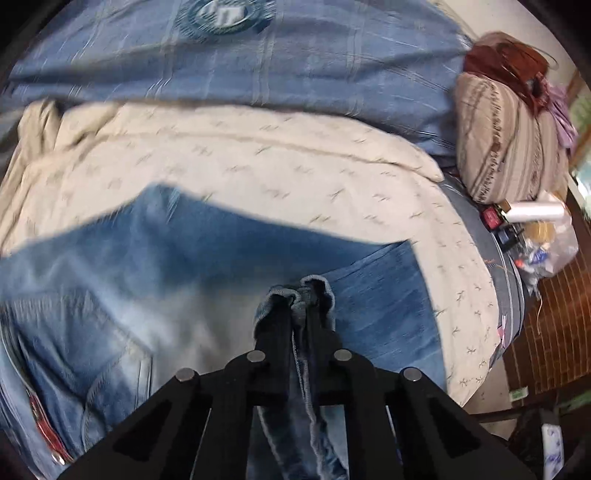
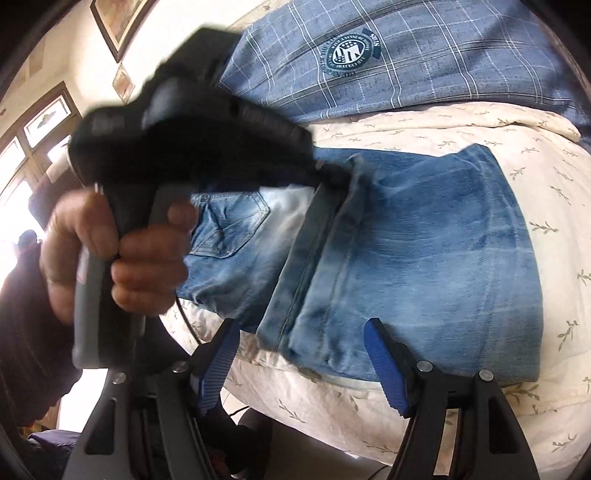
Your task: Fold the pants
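Faded blue jeans (image 2: 424, 251) lie folded on a cream leaf-print blanket (image 2: 480, 122), with a back pocket (image 2: 229, 225) showing at the left. A hand (image 2: 122, 258) holds my left gripper (image 2: 332, 173), which pinches a bunched edge of the denim near the fold's far side. In the left wrist view the left gripper (image 1: 297, 306) is shut on that gathered jeans edge (image 1: 295, 291), and denim hangs down between its fingers. My right gripper (image 2: 301, 328) stands open over the near edge of the jeans. Its blue pads (image 2: 384, 362) touch no cloth that I can see.
A blue plaid cover with a round crest (image 2: 351, 51) lies behind the blanket. A striped pillow (image 1: 506, 147) and a pile of small clutter (image 1: 535, 229) sit at the bed's right end, above a brick-patterned floor (image 1: 554, 332). A window (image 2: 22, 166) and framed pictures (image 2: 118, 22) are at the left.
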Available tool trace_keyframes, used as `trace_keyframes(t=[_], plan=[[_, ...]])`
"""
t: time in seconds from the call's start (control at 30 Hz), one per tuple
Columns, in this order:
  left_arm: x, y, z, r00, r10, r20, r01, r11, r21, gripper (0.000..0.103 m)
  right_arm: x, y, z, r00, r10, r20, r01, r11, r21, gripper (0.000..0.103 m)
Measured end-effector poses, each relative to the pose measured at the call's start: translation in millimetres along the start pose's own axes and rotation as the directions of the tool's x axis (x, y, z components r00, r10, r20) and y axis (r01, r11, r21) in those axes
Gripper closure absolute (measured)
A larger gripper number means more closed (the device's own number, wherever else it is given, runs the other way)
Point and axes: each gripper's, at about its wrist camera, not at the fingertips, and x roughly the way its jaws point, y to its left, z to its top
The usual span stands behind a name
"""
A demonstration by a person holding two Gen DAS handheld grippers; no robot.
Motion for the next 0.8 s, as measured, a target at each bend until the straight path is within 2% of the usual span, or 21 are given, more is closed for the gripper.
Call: trace_keyframes(t=[0.17, 0.27, 0.33, 0.4, 0.47, 0.5, 0.6, 0.67, 0.73, 0.8], plan=[[5, -23, 26, 0.999, 0.047, 0.027, -0.049, 0.995, 0.089, 0.096, 3, 2, 14, 0.999, 0.023, 0.042, -0.025, 0.998, 0.049, 0.031], [12, -24, 39, 0.994, 0.106, 0.024, -0.109, 0.985, 0.133, 0.096, 8, 0, 27, 0.996, 0.043, 0.082, -0.052, 0.993, 0.105, 0.031], [19, -13, 36, 0.991, 0.132, -0.032, -0.128, 0.985, 0.116, 0.096, 21, -5, 32, 0.996, 0.08, 0.039, -0.086, 0.983, 0.16, 0.031], [25, 7, 26, 0.983, 0.172, -0.069, -0.166, 0.983, 0.074, 0.096, 28, -9, 32, 0.997, 0.074, 0.0, -0.073, 0.98, 0.183, 0.03], [23, 18, 18, 0.975, 0.214, -0.061, -0.21, 0.975, 0.067, 0.096, 23, -8, 32, 0.996, 0.085, 0.012, -0.086, 0.982, 0.171, 0.03], [18, 23, 15, 0.975, 0.217, -0.045, -0.214, 0.975, 0.059, 0.096, 14, -9, 32, 0.995, 0.093, 0.044, -0.099, 0.981, 0.169, 0.03], [-6, 30, 13, 0.987, 0.16, 0.033, -0.16, 0.987, 0.014, 0.096, -12, -18, 31, 0.984, 0.08, 0.16, -0.109, 0.977, 0.184, 0.03], [-18, 23, 14, 0.991, 0.109, 0.075, -0.111, 0.993, 0.028, 0.096, -23, -27, 30, 0.976, 0.005, 0.216, -0.054, 0.974, 0.221, 0.03], [-19, 7, 18, 0.994, 0.076, 0.082, -0.081, 0.995, 0.061, 0.096, -20, -41, 28, 0.978, -0.069, 0.195, 0.01, 0.957, 0.29, 0.03], [-17, -6, 23, 0.993, 0.057, 0.102, -0.066, 0.994, 0.084, 0.096, -11, -49, 23, 0.987, -0.097, 0.131, 0.05, 0.945, 0.323, 0.032]])
